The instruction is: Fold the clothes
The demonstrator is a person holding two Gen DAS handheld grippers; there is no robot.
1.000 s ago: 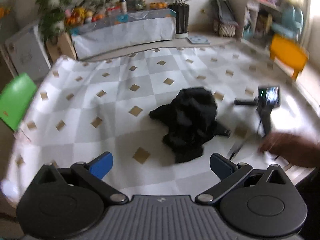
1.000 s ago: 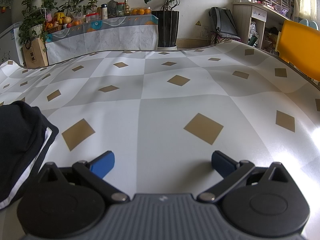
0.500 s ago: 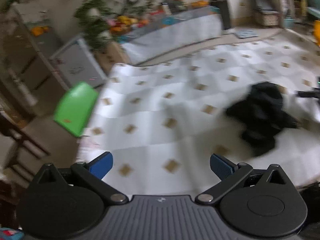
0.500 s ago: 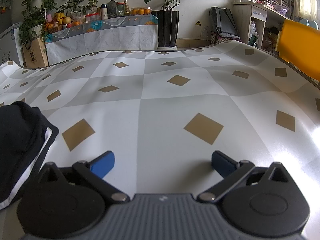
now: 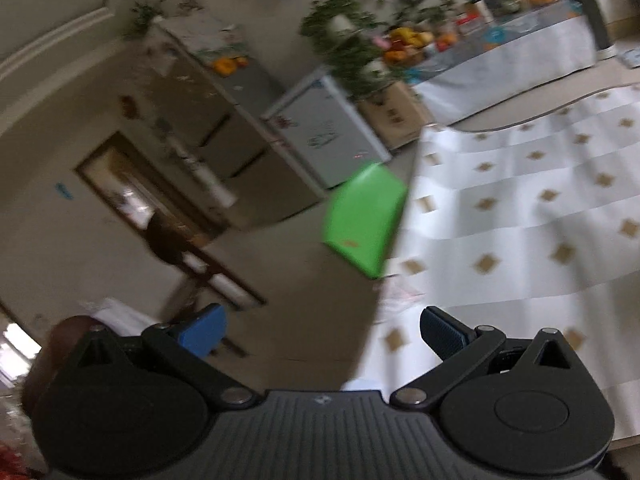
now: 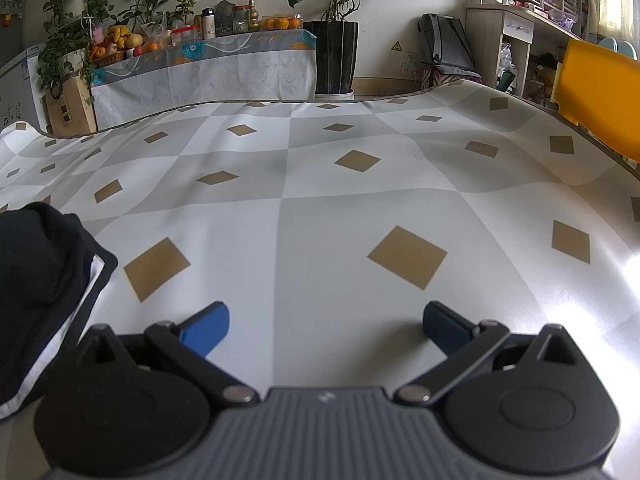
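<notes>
A crumpled black garment (image 6: pixel 40 280) with a white inner edge lies on the checked tablecloth (image 6: pixel 340 216) at the left of the right wrist view. My right gripper (image 6: pixel 324 326) rests low on the cloth, open and empty, with the garment to its left and apart from it. My left gripper (image 5: pixel 320 332) is open and empty, held above the table's left edge and pointed off towards the room. The garment is out of sight in the blurred left wrist view, where only the tablecloth (image 5: pixel 540 220) shows at the right.
A green chair (image 5: pixel 364 220) stands by the table's left edge, with a fridge (image 5: pixel 324 140) and a doorway behind. A yellow chair (image 6: pixel 600 96) stands at the table's right. A counter with fruit and plants (image 6: pixel 200 64) and a potted plant (image 6: pixel 334 60) line the far wall.
The left gripper has swung far to the left, so the black garment and the phone tripod have left its view and the room's left side shows. The right gripper has not moved.
</notes>
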